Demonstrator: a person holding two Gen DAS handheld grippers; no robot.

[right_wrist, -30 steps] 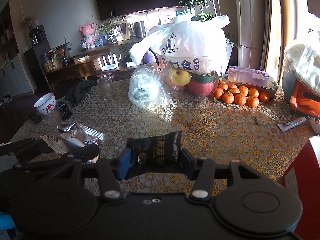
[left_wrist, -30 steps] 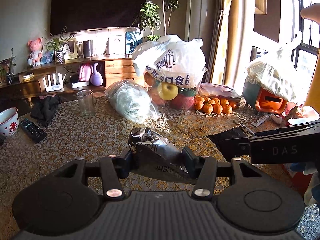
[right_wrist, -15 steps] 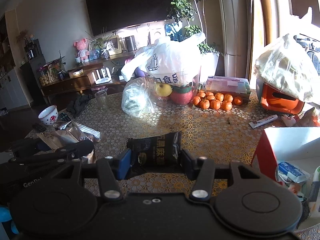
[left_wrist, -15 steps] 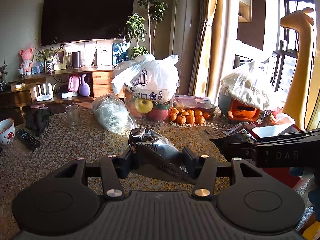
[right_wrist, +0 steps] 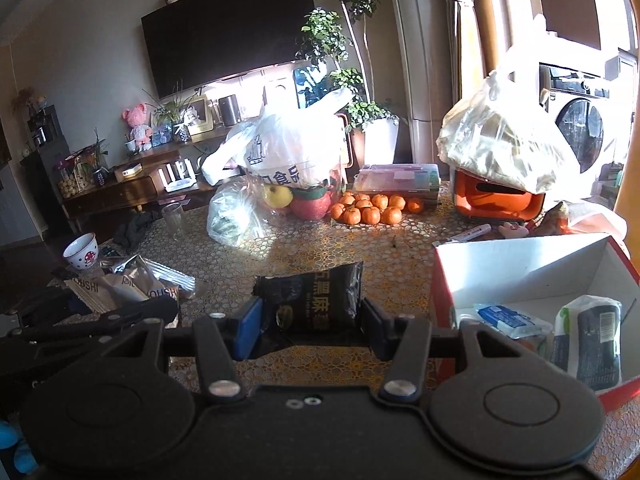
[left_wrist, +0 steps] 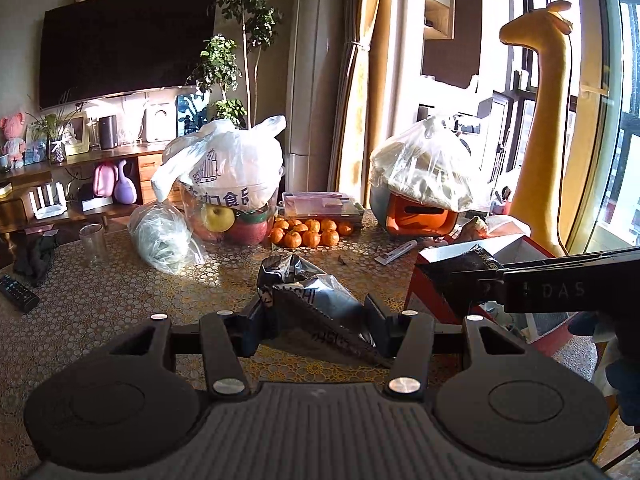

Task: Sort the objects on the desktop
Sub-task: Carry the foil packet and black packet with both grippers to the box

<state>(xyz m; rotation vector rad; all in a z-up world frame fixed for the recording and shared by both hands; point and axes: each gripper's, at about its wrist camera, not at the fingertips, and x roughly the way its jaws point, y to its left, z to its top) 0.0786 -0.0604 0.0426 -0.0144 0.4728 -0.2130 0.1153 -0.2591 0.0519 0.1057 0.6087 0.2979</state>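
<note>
Hand-held gripper [right_wrist: 310, 326] view alone: box [right_wrist: 520, 256] contents

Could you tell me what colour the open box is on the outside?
Red outside, white inside: the open box shows best in the right wrist view.

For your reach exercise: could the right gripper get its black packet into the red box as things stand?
Probably yes. The right gripper grips the black packet, and the red box beside it stands open-topped, with nothing between.

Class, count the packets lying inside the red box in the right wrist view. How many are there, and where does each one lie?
2 visible. A blue-and-white packet lies at the near-left of the box; a green-and-black packet lies to its right. The box's near wall may hide more.
</note>
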